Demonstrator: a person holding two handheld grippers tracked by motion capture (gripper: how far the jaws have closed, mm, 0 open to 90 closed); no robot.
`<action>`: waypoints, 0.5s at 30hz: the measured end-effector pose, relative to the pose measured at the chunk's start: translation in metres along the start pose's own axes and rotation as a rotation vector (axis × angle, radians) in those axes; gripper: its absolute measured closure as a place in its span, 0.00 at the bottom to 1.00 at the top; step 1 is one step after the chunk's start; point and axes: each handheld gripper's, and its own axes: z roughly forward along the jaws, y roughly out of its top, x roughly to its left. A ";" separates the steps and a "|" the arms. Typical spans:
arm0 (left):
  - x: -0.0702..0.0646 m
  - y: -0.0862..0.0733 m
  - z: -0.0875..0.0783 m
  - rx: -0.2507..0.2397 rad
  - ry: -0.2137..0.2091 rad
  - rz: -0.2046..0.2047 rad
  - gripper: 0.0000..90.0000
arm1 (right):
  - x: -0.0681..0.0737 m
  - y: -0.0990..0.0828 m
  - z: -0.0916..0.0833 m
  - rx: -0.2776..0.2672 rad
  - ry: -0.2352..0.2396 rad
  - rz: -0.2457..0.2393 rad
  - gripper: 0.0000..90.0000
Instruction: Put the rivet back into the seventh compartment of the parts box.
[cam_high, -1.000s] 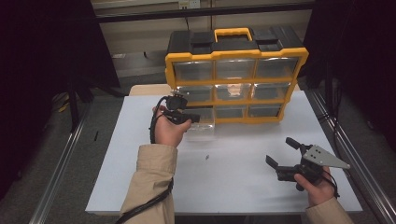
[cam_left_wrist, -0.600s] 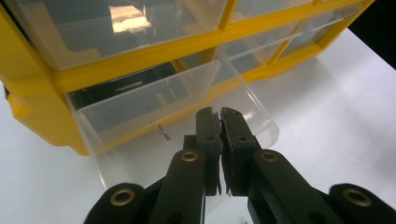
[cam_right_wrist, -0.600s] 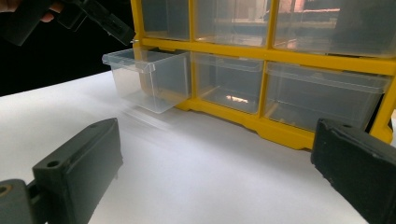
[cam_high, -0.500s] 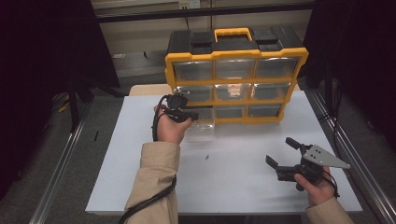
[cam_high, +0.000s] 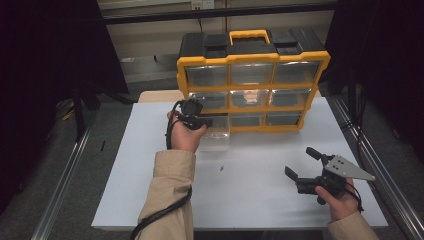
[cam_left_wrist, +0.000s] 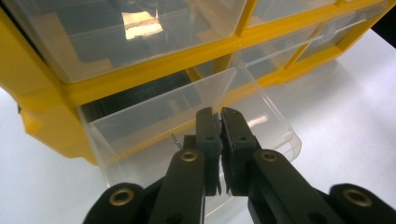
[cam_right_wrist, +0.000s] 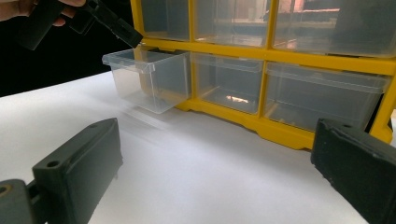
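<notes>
A yellow and black organiser (cam_high: 252, 107) with clear drawers stands at the back of the white table (cam_high: 150, 165). Its bottom left drawer (cam_high: 216, 136) (cam_left_wrist: 154, 123) (cam_right_wrist: 149, 79) is pulled out. My left gripper (cam_high: 207, 121) (cam_left_wrist: 218, 116) hangs over this drawer, its jaws shut on a thin grey piece that looks like a small screw. It also shows in the right gripper view (cam_right_wrist: 116, 28). Another small screw (cam_left_wrist: 175, 138) lies inside the drawer. My right gripper (cam_high: 300, 161) (cam_right_wrist: 217, 154) rests open near the front right of the table with nothing between its fingers.
One small screw (cam_high: 220, 169) lies loose on the table, in front of the open drawer. The organiser's other drawers (cam_right_wrist: 229, 81) are pushed in. Metal rails (cam_high: 65, 175) run along both sides of the table, with dark floor beyond.
</notes>
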 end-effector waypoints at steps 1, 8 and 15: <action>0.000 0.000 0.001 -0.007 0.005 0.003 0.96 | 0.000 0.000 0.000 0.001 0.001 0.001 0.02; 0.000 -0.002 0.004 0.000 0.005 0.009 0.90 | 0.000 0.000 0.000 0.000 0.006 -0.001 0.02; 0.000 -0.007 -0.001 -0.011 -0.015 0.010 0.88 | 0.000 0.000 0.000 -0.002 0.004 -0.002 0.02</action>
